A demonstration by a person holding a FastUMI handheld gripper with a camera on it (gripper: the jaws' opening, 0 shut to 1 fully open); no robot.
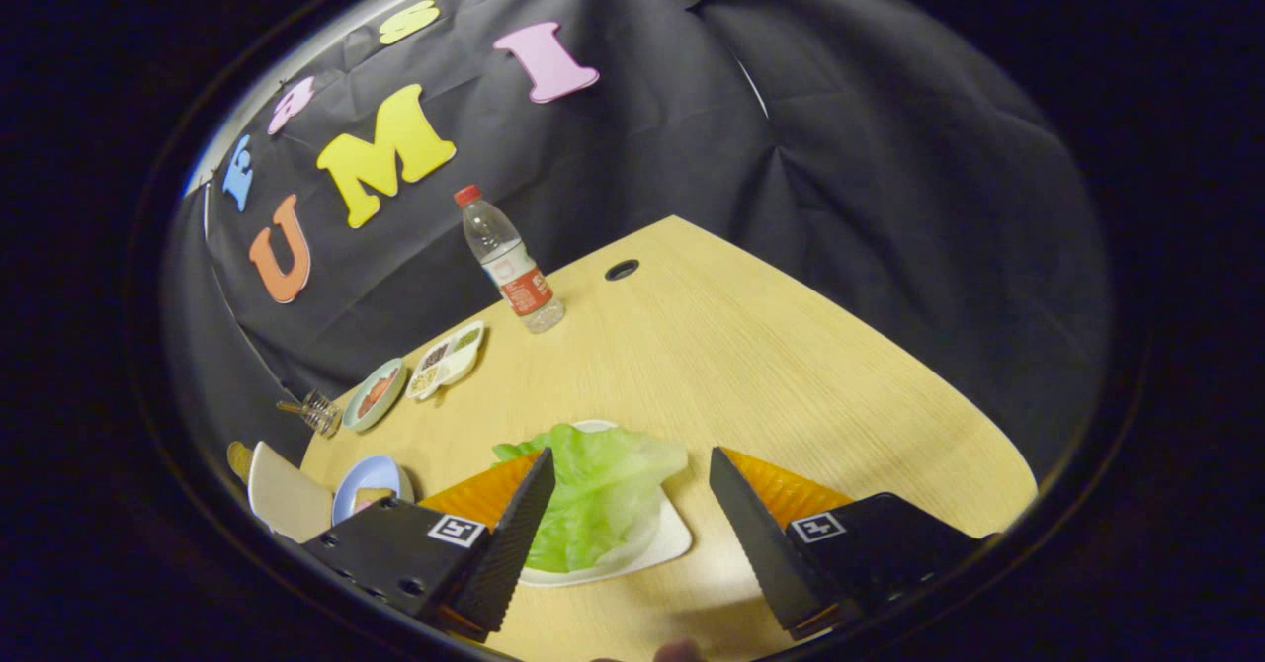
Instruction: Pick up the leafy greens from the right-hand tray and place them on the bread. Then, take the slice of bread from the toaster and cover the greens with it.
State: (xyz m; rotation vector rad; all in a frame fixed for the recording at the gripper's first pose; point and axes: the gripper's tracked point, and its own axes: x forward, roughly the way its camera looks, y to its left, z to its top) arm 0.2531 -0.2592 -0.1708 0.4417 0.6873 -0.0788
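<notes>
Pale leafy greens [598, 489] lie on a white tray [667, 541] on the wooden table. My gripper [632, 474] stands open just above them. The left finger [514, 534] overlaps the left edge of the greens and the right finger [756, 534] is off to their right, clear of the tray. Most of the leaf sits between the fingers, toward the left one. A white toaster [285, 494] stands to the left, beyond the left finger, with a slice of bread [238, 459] showing behind it. A blue plate [368, 484] sits beside the toaster.
A water bottle [509, 262] with a red cap stands far back on the table. Near it lie a divided white dish [450, 358], a small green plate [376, 393] and a metal clip [314, 411]. A cable hole [622, 269] is in the tabletop behind.
</notes>
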